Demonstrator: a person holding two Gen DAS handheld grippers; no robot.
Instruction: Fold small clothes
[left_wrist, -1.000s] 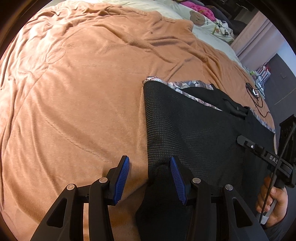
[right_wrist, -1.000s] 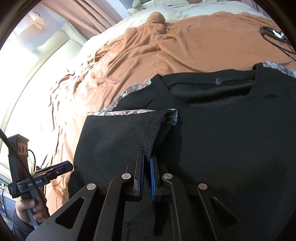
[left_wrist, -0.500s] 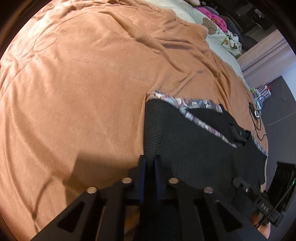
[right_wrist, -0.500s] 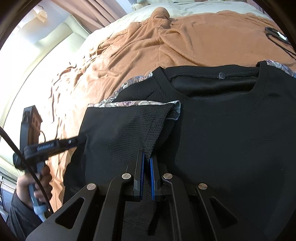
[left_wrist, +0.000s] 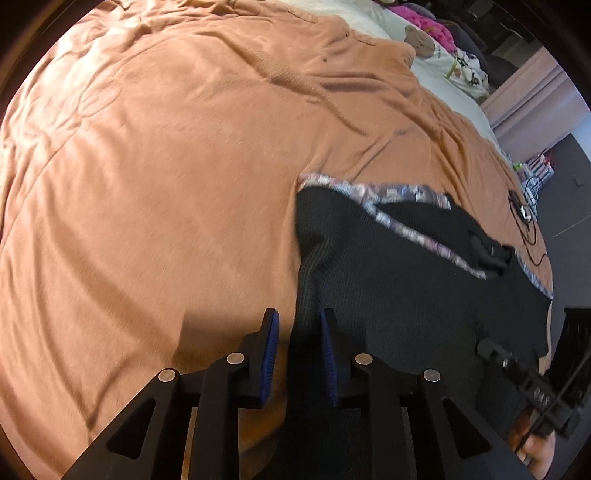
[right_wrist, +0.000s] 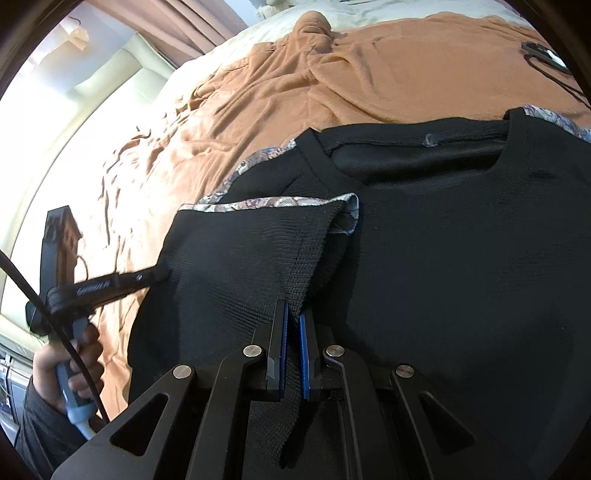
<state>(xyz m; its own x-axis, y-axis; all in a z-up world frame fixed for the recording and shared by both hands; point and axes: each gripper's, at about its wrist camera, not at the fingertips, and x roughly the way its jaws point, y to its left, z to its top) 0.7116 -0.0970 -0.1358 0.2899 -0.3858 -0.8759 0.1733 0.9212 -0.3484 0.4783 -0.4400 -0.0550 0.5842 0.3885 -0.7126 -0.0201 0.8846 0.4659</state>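
R tool pinching black top, L tool opening

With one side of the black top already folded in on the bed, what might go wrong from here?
1. The left hand-held gripper is opening with the black top's fold edge between its pads; the edge may slump out of line.
2. The right hand-held gripper pinches only a narrow corner of the folded flap, which could slip free or bunch if pulled.
3. The orange blanket is rumpled and may drag with the top.

An orange blanket covers the bed, black top lying on it.
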